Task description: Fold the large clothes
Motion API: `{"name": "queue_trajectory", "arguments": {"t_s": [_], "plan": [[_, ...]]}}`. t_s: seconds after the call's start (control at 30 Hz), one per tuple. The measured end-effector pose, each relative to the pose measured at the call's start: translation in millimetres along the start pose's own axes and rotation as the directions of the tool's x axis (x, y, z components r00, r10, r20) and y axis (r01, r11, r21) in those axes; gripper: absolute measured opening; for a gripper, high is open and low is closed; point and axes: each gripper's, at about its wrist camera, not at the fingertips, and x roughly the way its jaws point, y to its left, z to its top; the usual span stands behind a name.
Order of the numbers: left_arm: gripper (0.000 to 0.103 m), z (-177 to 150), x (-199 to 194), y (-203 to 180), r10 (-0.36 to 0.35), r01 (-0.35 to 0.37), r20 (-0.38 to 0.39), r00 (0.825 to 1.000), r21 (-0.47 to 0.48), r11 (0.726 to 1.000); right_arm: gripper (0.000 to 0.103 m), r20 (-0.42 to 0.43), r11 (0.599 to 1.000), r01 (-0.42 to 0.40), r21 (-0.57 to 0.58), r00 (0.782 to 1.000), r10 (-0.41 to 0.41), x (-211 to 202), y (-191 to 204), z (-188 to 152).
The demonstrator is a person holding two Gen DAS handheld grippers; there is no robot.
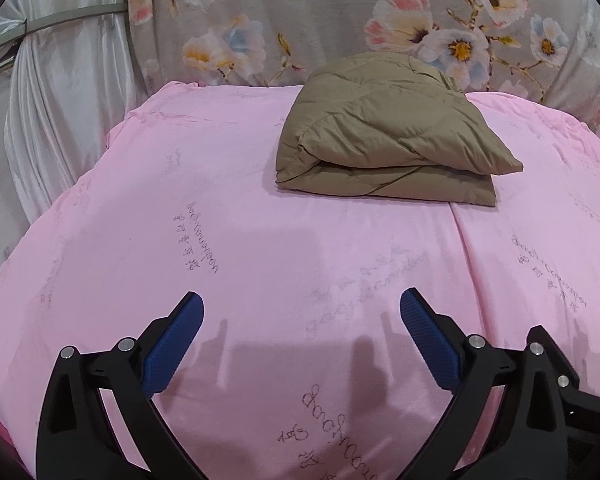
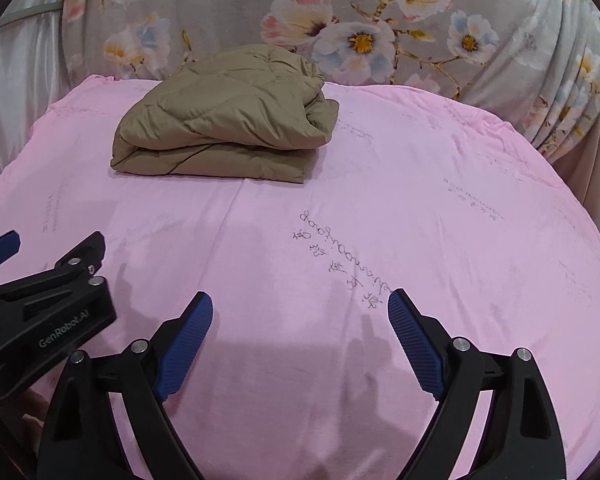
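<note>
A tan quilted padded garment (image 1: 388,136) lies folded into a thick bundle at the far side of the pink bed cover (image 1: 260,240). It also shows in the right wrist view (image 2: 224,120), far left of centre. My left gripper (image 1: 302,308) is open and empty, low over the cover, well short of the garment. My right gripper (image 2: 300,304) is open and empty, beside the left one, also short of the garment. The left gripper's body (image 2: 48,304) shows at the left edge of the right wrist view.
The pink cover (image 2: 420,220) carries faint printed script. A grey floral cloth (image 1: 340,20) hangs behind the bed. A white satin curtain (image 1: 60,100) hangs at the left. The bed edge drops away at the right (image 2: 572,184).
</note>
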Motion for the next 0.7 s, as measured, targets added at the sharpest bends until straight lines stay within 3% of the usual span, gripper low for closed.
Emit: {"name": "queue_trajectory", "arguments": {"t_s": [0.13, 0.43, 0.7], "plan": [[0.096, -0.6, 2.9, 6.0, -0.002, 0.001, -0.018, 1.0, -0.025, 1.0, 0.087, 0.009, 1.0, -0.009, 0.0, 1.0, 0.009, -1.7, 1.5, -0.5], [0.096, -3.7, -0.4, -5.6, 0.01, -0.01, -0.014, 1.0, 0.048, 0.999, 0.087, 0.01, 1.0, -0.029, 0.007, 1.0, 0.029, -2.2, 1.2, -0.7], [0.096, -3.3, -0.2, -8.2, 0.006, -0.005, -0.015, 1.0, 0.055, 0.998, 0.087, 0.014, 0.999, -0.031, 0.011, 0.999, 0.031, -3.4, -0.1, 0.1]]}}
